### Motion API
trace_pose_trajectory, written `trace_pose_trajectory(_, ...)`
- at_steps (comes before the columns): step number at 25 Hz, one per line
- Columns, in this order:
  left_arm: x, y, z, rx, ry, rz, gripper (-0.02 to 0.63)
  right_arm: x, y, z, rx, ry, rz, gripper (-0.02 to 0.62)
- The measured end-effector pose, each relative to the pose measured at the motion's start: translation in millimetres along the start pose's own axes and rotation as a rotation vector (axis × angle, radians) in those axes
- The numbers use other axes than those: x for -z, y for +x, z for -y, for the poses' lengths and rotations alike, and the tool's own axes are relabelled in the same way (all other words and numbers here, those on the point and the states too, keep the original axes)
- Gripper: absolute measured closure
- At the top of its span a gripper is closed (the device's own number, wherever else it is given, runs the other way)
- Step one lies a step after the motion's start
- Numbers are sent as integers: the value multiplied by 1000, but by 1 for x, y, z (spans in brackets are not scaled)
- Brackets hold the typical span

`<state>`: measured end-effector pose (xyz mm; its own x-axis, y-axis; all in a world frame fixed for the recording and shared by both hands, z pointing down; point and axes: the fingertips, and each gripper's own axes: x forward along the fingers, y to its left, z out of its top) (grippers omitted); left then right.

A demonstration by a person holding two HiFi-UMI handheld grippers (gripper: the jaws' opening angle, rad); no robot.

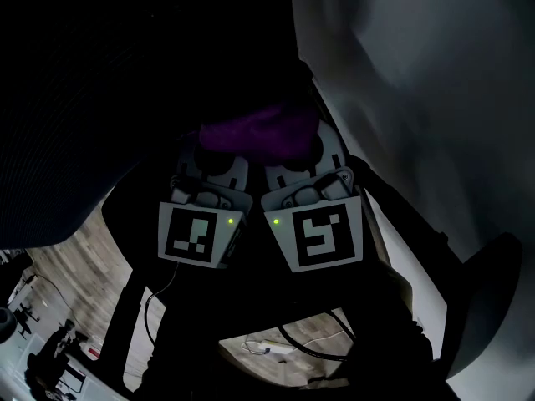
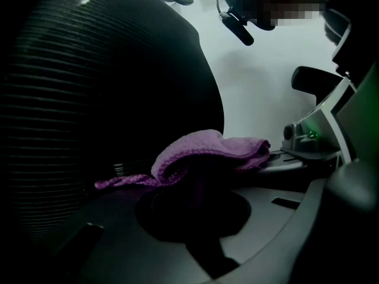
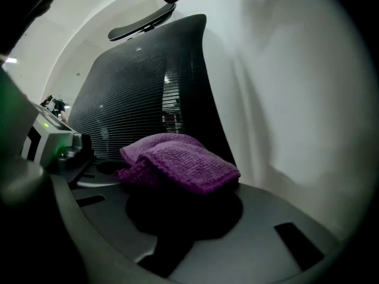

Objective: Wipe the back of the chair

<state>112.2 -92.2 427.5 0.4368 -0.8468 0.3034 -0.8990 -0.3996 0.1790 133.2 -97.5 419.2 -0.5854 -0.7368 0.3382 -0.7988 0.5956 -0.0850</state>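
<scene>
The left gripper (image 1: pixel 219 144) and right gripper (image 1: pixel 292 147) sit side by side, each clenched on one folded purple knitted cloth (image 1: pixel 259 130) held just beside the black ribbed mesh chair back (image 3: pixel 136 81) (contact unclear). Wiping looks barely begun at best: no cleaned patch shows, so seemingly the whole back is left

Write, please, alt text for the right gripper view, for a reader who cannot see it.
A folded purple cloth is held in the right gripper, close in front of the black mesh back of a chair. A white wall fills the right side of the dim picture.
</scene>
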Motion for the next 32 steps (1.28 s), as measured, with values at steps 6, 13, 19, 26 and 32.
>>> trace_pose_trajectory(6, -15, 25, 29, 68, 14, 13, 565, -10, -16, 36, 81, 27, 0, 549)
trace_pose_trajectory(13, -23, 38, 59, 123, 15, 40, 566, -11, -39, 62, 179, 51, 24, 549)
trace_pose_trajectory(19, -61, 24, 68, 140, 51, 88, 566, -48, -57, 58, 215, 63, 126, 549)
trace_pose_trajectory(26, -124, -32, 76, 114, 85, 119, 566, -115, -93, 20, 188, 49, 211, 549)
trace_pose_trajectory(32, -220, -116, 51, 42, 95, 181, 566, -214, -114, -54, 118, 37, 259, 549)
